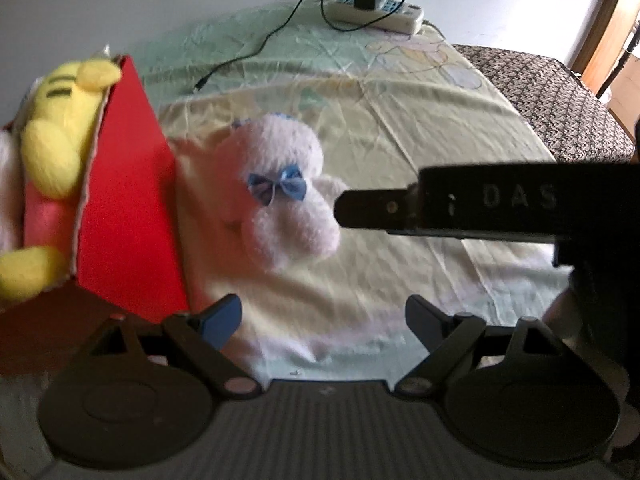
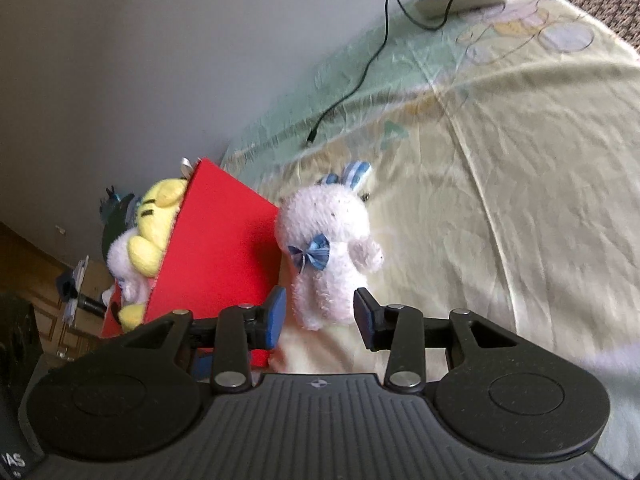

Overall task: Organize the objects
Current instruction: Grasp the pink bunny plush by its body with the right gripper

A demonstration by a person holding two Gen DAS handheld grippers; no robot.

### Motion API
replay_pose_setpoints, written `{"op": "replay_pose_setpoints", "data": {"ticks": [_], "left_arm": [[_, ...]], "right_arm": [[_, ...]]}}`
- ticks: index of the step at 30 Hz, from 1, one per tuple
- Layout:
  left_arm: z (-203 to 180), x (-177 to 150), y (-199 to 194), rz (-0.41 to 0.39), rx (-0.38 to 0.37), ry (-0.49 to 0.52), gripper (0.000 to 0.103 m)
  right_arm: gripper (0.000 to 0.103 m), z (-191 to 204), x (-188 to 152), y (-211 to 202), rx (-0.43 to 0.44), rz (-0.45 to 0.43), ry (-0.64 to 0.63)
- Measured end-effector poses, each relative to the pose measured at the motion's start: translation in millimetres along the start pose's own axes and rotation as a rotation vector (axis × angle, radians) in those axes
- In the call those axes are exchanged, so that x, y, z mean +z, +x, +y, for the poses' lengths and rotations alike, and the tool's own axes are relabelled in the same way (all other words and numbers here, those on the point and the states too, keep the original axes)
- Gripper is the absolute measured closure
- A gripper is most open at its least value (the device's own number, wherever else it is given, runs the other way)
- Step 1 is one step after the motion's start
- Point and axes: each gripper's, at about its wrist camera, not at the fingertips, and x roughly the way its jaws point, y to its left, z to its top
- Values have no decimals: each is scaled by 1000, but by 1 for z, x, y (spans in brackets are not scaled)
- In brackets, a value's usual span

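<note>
A white plush rabbit with a blue bow sits upright on the bed sheet, next to a red box. The box holds a yellow plush and other soft toys. My left gripper is open and empty, low in front of the rabbit. In the right wrist view the rabbit stands with its lower body between my right gripper's open fingers; the pads do not visibly press it. The red box is just left of it. The right gripper's finger reaches the rabbit from the right in the left wrist view.
A white power strip with a black charger and cable lies at the far end of the pale yellow-green sheet. A dark patterned blanket covers the right side. A grey wall stands behind.
</note>
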Motion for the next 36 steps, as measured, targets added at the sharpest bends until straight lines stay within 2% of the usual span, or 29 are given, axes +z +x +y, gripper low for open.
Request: {"op": "replay_pose_setpoints", "data": {"ticks": [7, 16, 20, 25, 31, 36], "left_arm": [[10, -6, 5, 2, -43, -26, 16], [22, -4, 15, 21, -29, -58, 16], [23, -3, 15, 18, -32, -64, 16], [18, -4, 14, 13, -46, -45, 16], [17, -12, -3, -19, -86, -9, 16], [19, -26, -11, -7, -138, -15, 16]], "right_arm": [[57, -6, 8, 25, 6, 54, 8], [58, -8, 15, 52, 1, 91, -20], [68, -12, 15, 58, 6, 121, 1], [75, -14, 14, 47, 32, 128, 19], [75, -16, 1, 17, 51, 145, 42], [75, -20, -22, -11, 31, 165, 42]]}}
